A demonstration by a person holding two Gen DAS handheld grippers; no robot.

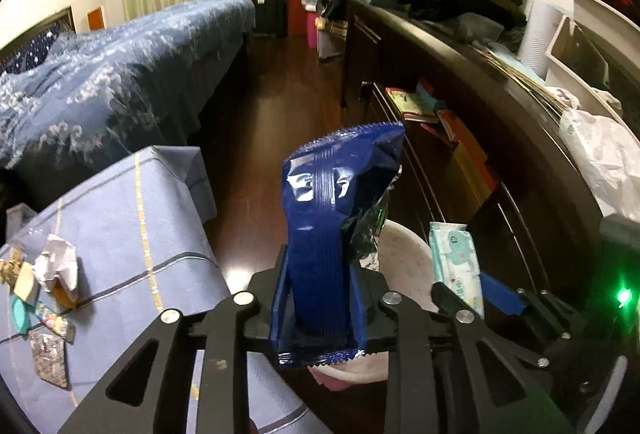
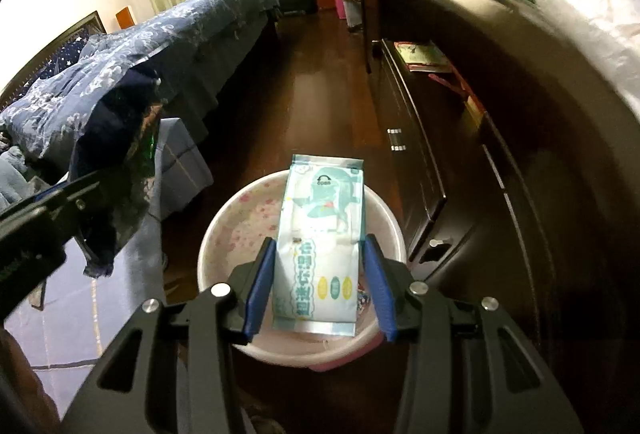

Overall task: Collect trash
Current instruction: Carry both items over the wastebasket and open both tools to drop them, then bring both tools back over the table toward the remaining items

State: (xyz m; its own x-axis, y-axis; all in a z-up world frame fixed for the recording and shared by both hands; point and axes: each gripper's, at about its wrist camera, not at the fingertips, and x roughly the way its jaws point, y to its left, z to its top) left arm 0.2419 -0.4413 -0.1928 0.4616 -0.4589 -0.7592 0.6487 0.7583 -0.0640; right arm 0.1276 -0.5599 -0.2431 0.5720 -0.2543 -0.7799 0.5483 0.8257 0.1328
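Observation:
My left gripper (image 1: pixel 319 274) is shut on a dark blue snack wrapper (image 1: pixel 336 202) that stands up between the fingers, above the rim of a white and pink bin (image 1: pixel 404 254). My right gripper (image 2: pixel 318 274) holds a pale blue wet-wipe pack (image 2: pixel 320 234) over the same bin (image 2: pixel 236 230); the pack fills the gap between the blue pads. The wipe pack (image 1: pixel 456 262) and right gripper show in the left wrist view too. The blue wrapper (image 2: pixel 116 170) shows at the left of the right wrist view. More trash (image 1: pixel 52 274) lies on the blue ottoman (image 1: pixel 132 218).
A bed with a blue quilt (image 1: pixel 100 74) stands to the left. A dark wooden cabinet (image 1: pixel 500 122) loaded with clothes and books runs along the right. Dark wood floor (image 1: pixel 280 106) runs between them toward a black suitcase (image 1: pixel 266 4).

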